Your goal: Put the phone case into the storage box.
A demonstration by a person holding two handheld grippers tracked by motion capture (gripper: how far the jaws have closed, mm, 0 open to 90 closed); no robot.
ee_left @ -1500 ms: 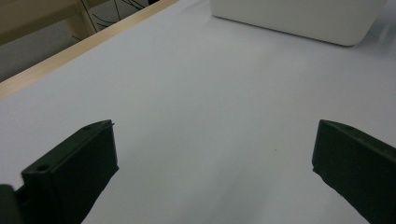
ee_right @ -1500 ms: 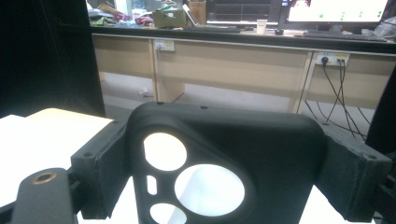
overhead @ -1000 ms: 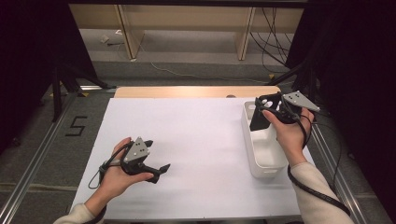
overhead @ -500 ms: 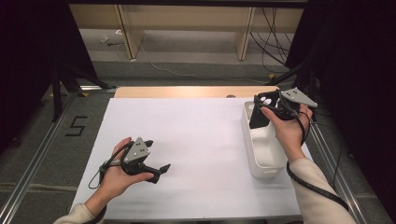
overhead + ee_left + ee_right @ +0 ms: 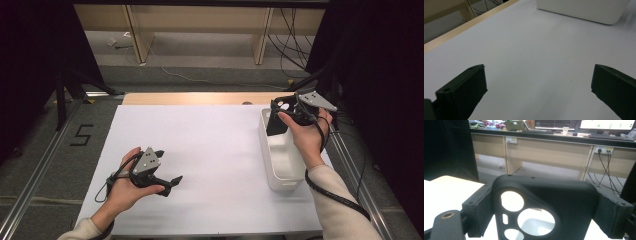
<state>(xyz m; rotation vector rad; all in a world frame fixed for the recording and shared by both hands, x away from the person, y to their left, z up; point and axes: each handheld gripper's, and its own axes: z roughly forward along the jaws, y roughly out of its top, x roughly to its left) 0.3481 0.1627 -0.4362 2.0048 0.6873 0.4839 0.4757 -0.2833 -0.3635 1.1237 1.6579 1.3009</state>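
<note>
I am holding a black phone case in my right gripper, its jaws pressing on the case's two side edges, and I am keeping it raised over the far end of the white bin that is sitting along the right edge of the bench. In the right gripper view the case is standing between the jaws, its camera cut-outs letting me look through to the bin's pale inside below. The part of the bin floor I am seeing from the high view is lying bare; the far end is sitting under the case and my right hand, so I cannot tell what is lying there.

My left gripper is resting low near the bench's near left corner, jaws spread wide apart and gripping nothing. In the left gripper view the two jaws are framing bare white surface, with the bin's outer wall cut off by the top edge of the picture and the bench's wooden far edge running past at the upper left.

The lower part of the case is running out of frame in the right gripper view, and my sleeve is crossing the bench's near right corner
</note>
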